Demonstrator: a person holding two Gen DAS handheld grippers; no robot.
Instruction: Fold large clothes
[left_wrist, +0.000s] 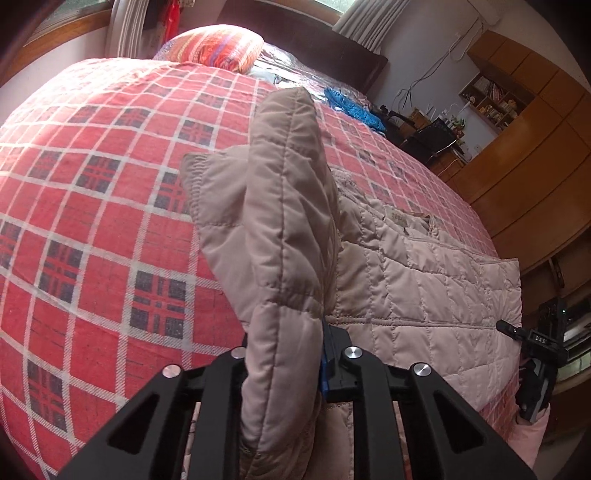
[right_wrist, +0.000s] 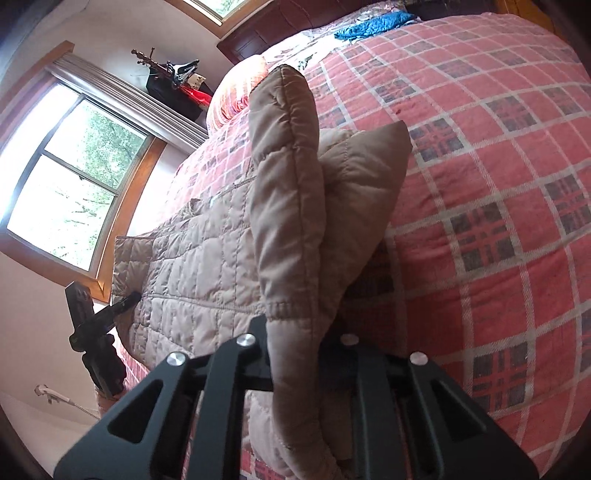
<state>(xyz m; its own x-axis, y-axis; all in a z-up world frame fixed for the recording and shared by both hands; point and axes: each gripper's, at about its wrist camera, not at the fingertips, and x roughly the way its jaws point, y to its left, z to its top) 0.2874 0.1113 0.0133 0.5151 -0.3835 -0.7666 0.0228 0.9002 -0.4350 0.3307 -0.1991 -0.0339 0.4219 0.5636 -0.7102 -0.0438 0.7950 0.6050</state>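
Sunlit from a window (right_wrist: 74, 177), the bedroom holds a bed (left_wrist: 92, 221) under a red plaid cover, and the quilted beige jacket (left_wrist: 424, 288) lies spread across its near half. This looks like the first fold: each gripper pinches one side edge of the jacket and lifts it upright. Next, both edges probably need carrying inward, over the body, and laying flat together. The left gripper (left_wrist: 284, 354) has its fingers clamped tight on a thick padded ridge; the right gripper (right_wrist: 295, 343) is likewise closed on the opposite ridge, which stands tall between its fingers.
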